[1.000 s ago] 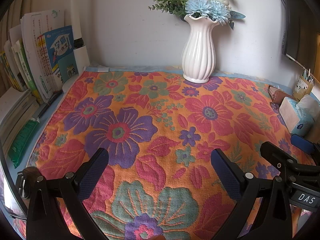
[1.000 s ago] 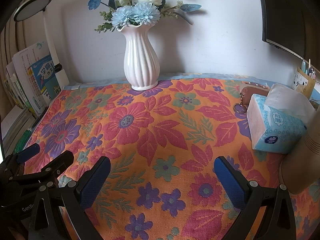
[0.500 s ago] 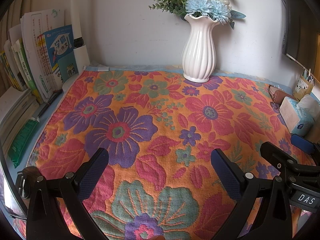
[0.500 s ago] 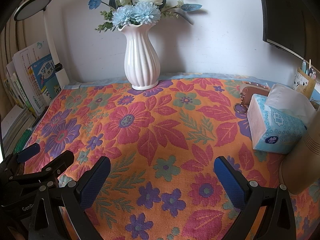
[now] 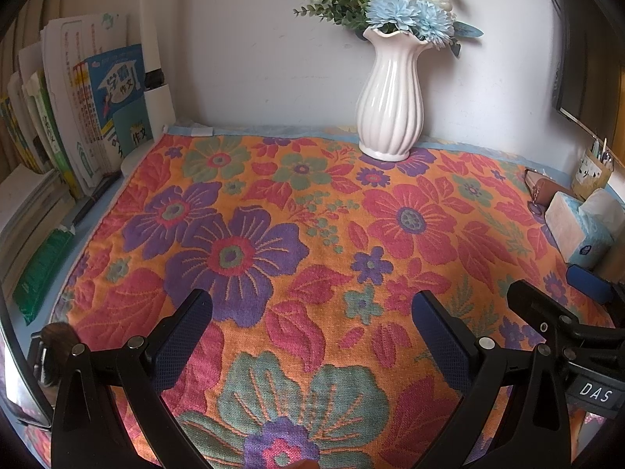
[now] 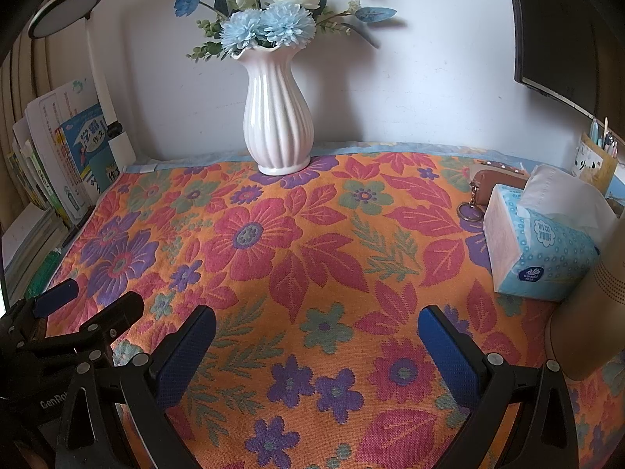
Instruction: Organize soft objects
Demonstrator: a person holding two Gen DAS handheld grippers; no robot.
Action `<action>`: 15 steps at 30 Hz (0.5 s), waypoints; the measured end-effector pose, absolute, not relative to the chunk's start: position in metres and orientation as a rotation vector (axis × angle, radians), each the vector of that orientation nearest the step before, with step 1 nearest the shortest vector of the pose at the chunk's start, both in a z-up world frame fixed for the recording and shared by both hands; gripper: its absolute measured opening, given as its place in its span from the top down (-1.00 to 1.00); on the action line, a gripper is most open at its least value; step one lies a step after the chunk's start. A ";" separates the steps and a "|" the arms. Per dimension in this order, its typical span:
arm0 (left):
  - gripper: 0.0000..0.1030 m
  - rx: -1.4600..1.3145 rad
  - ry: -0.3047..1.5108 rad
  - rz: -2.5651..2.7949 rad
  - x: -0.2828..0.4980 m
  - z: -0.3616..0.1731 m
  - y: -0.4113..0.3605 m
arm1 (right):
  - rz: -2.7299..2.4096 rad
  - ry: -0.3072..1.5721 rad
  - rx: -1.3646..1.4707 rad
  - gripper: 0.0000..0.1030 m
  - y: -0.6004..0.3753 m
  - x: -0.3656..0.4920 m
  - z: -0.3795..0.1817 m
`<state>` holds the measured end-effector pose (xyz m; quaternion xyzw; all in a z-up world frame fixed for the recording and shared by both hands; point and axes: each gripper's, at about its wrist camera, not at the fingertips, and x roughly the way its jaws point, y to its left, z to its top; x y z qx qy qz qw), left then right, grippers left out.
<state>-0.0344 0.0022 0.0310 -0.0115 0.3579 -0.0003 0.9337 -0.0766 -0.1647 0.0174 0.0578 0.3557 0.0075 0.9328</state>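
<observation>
Pre-grasp step: both tools wide, empty, hovering over floral towel (image 5: 312,234) spread flat on worktop in front of vase (image 5: 390,97). Left tool (image 5: 312,336), right tool (image 6: 316,340). Next, probably: drop to the towel's near edge, pinch.

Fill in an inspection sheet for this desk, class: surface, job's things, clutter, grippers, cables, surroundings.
Surface: desk, mostly hidden under the cloth.
Job's things: floral towel spread flat.
Clutter: white vase of flowers standing on the towel's far edge; tissue pack; brown key pouch; pen holder.
Grippers: left gripper open; right gripper open; both empty.
Cables: nothing seen.
Surroundings: books left, monitor right, white wall.
</observation>
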 end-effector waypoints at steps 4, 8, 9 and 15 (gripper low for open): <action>-0.98 -0.023 0.732 0.001 -0.035 0.031 0.002 | 0.014 0.727 0.118 -1.00 -0.164 -0.077 0.017; -0.98 -0.022 0.729 0.000 -0.034 0.032 0.002 | 0.014 0.727 0.119 -1.00 -0.165 -0.077 0.017; -0.98 -0.021 0.727 0.001 -0.034 0.033 0.002 | 0.014 0.727 0.119 -1.00 -0.165 -0.077 0.017; -0.98 -0.023 0.691 0.010 -0.037 0.037 0.004 | 0.013 0.727 0.117 -1.00 -0.165 -0.077 0.017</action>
